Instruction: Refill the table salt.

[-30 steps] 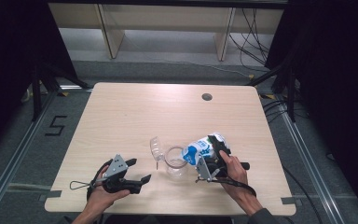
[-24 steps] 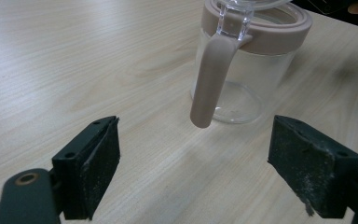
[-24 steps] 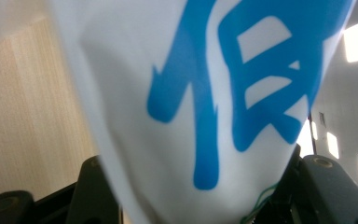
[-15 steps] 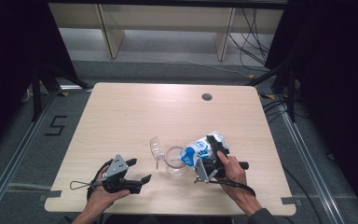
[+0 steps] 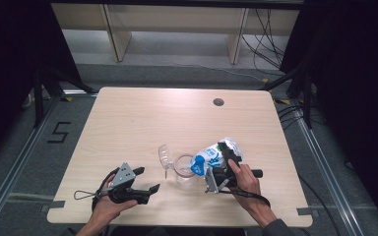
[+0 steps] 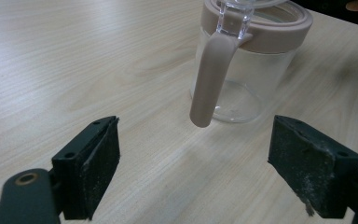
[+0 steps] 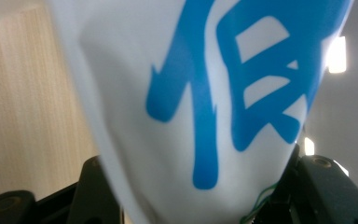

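**Bag tipped at the jar**

While the wooden table [image 5: 142, 118] sits on a grey floor [image 5: 24, 162] with dark curtains at both sides, the right gripper [image 5: 221, 162] squeezes a white and blue bag [image 5: 211, 156], tipped toward the clear jar [image 6: 242, 70]. The left gripper [image 5: 145, 182] rests open on the table, near the jar. Nothing has moved since before.

My light wooden table [image 5: 142, 123] with cable hole [image 5: 218, 102], grey floor [image 5: 24, 162] marked 5 [image 5: 59, 132], pale shelving [image 5: 177, 19] behind, dark surroundings.
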A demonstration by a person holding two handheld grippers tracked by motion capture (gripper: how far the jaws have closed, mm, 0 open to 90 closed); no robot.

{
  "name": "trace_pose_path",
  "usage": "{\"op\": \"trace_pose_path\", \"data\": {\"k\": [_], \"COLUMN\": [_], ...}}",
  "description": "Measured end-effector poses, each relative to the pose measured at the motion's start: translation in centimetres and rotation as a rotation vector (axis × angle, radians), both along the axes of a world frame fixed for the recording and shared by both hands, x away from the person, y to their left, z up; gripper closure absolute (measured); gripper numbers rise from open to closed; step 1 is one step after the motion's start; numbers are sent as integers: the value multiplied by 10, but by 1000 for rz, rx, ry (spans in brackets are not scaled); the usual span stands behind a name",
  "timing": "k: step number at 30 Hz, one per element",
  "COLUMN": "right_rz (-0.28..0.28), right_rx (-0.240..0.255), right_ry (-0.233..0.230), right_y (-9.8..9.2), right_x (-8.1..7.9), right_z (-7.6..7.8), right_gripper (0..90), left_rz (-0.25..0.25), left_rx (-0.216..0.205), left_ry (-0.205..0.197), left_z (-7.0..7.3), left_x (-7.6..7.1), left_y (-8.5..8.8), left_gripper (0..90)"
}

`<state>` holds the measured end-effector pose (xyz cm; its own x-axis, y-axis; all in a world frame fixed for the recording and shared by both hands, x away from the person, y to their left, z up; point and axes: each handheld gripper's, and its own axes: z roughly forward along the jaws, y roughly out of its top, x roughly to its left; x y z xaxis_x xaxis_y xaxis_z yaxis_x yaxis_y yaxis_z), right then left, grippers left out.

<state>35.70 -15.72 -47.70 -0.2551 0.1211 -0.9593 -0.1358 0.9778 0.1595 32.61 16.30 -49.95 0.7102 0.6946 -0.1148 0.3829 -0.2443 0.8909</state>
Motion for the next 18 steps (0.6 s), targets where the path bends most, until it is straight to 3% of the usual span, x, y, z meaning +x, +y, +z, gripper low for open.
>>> {"op": "trace_pose_path", "data": {"k": [5,6,9,11,16,18], "right_rz": [6,11,-13,5,-13,3], "right_rx": [6,-56,-14,-39,-29,-40], "right_ry": [7,-20,-21,-31,-35,-34], "right_y": [2,2,2,3,3,4], "right_x": [0,0,-2,0,-2,0], "right_z": [-2,2,-1,0,-2,-1], "right_gripper": [476,476,477,478,480,480], "left_rz": [-1,-3,-4,-1,-4,-4], "left_rx": [1,3,8,3,8,8], "left_ry": [-6,-5,-6,0,-6,-6], "left_z": [0,0,0,0,0,0], "left_x": [0,0,0,0,0,1], "left_y": [0,0,0,0,1,1], "left_gripper": [160,160,160,160,160,160]}}
